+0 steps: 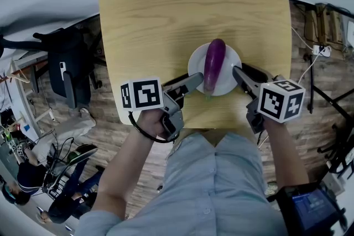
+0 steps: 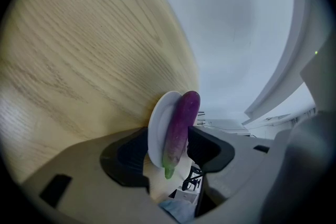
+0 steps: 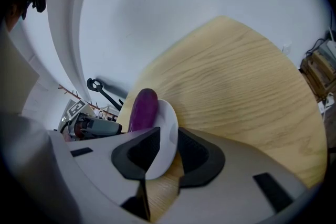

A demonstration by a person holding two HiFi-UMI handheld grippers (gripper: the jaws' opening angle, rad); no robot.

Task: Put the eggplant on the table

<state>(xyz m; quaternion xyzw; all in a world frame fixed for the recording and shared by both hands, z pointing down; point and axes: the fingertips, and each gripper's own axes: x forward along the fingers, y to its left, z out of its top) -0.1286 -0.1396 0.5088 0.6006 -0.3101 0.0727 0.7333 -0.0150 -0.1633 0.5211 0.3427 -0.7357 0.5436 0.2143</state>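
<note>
A purple eggplant (image 1: 214, 63) lies lengthwise on a small white plate (image 1: 194, 65) near the front edge of the pale wooden table (image 1: 182, 8). My left gripper (image 1: 198, 79) reaches the plate's left rim. In the left gripper view its jaws stand wide, with the plate (image 2: 156, 131) and the eggplant (image 2: 181, 123) between them and a gap at each pad; the left gripper (image 2: 167, 150) is open. My right gripper (image 1: 238, 71) is at the plate's right rim. In the right gripper view the plate's edge (image 3: 168, 136) sits between the parted jaws of the right gripper (image 3: 168, 147), with the eggplant (image 3: 142, 110) beyond.
A black office chair (image 1: 66, 69) stands left of the table on the wooden floor. Cables and a power strip (image 1: 319, 51) lie to the right. The table's front edge (image 1: 166, 121) is close to my body. Beyond the plate the tabletop is bare wood.
</note>
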